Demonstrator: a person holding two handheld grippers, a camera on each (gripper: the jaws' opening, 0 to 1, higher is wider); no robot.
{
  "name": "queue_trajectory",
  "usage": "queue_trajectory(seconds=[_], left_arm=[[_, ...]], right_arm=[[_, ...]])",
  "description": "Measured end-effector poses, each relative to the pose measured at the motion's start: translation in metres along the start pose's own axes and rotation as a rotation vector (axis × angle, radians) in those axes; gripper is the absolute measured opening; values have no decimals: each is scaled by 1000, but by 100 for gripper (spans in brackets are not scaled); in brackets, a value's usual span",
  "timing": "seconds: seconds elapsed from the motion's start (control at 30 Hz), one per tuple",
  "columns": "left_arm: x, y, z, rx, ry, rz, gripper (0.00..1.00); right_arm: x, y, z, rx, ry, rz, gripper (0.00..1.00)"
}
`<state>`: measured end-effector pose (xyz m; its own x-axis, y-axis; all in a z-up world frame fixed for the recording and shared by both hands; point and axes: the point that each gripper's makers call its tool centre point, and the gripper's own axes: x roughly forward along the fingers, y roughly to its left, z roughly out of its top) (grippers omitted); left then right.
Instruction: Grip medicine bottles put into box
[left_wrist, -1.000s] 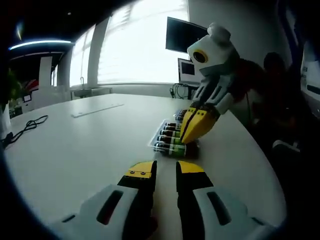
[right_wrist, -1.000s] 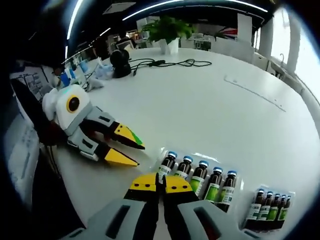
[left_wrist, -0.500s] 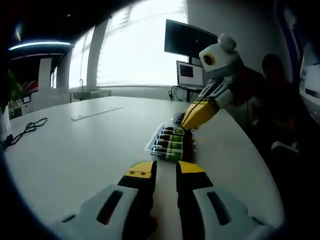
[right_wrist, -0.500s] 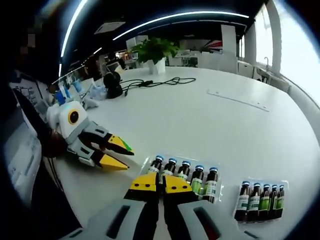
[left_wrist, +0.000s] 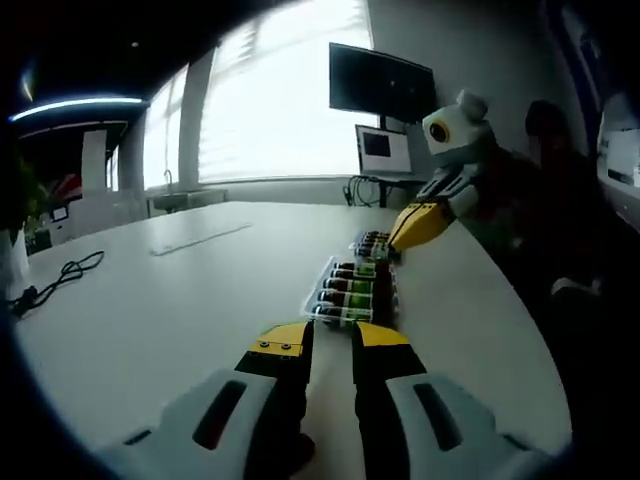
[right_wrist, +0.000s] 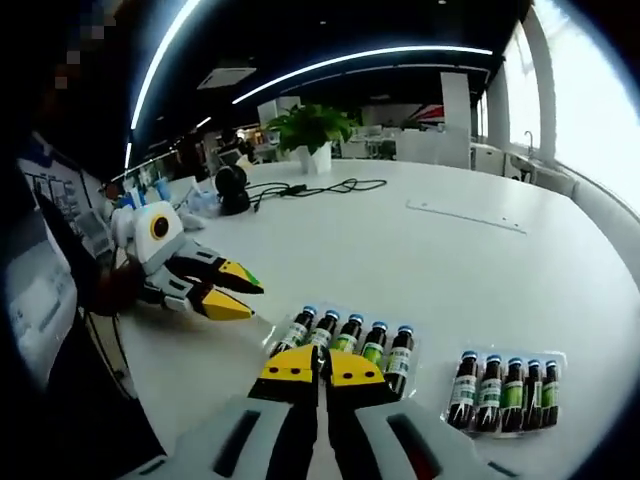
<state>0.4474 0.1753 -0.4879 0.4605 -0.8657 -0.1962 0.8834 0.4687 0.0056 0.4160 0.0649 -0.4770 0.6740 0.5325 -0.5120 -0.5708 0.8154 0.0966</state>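
On table (right_wrist: 440, 250), approaching bottles (right_wrist: 348, 340): right gripper (right_wrist: 311, 366) jaws together, hovering above; left gripper (left_wrist: 331, 338) slightly apart, empty. Next: opening, descending onto one bottle.

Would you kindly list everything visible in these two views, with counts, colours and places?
Table: one, white, under everything.
Bottle trays: two, clear, side by side on the table; near tray and far tray each hold five dark bottles with green labels and blue caps.
Strip: one, white, flat on the far table.
Cables: black, by the plant.
Plant: one, green, in a white pot at the far end.
Headphones: one, black, beside the cables.
Monitors: two, dark, by the window.
Left tongs: yellow tips, open, above the table before the trays.
Right tongs: yellow tips, shut, above the near tray.
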Motion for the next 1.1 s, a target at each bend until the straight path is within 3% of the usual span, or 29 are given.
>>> queue_trajectory(seconds=[0.1, 0.33, 0.63, 0.8, 0.93, 1.1], left_arm=[[1, 0, 3, -9, -5, 18, 10], [-13, -1, 18, 54, 12, 86, 10], [-21, -22, 25, 52, 24, 147, 10], [-26, -31, 30, 27, 21, 194, 10], [-30, -38, 32, 38, 25, 221, 10], [-35, -47, 41, 28, 8, 270, 10]], right_arm=[[-8, -3, 0, 0, -27, 2, 0], [-28, -10, -2, -15, -91, 13, 0], [-53, -21, -8, -33, -155, 36, 0], [-69, -28, -11, -28, -221, 71, 0], [-77, -40, -18, -4, -254, 58, 0], [-92, -47, -21, -38, -295, 54, 0]])
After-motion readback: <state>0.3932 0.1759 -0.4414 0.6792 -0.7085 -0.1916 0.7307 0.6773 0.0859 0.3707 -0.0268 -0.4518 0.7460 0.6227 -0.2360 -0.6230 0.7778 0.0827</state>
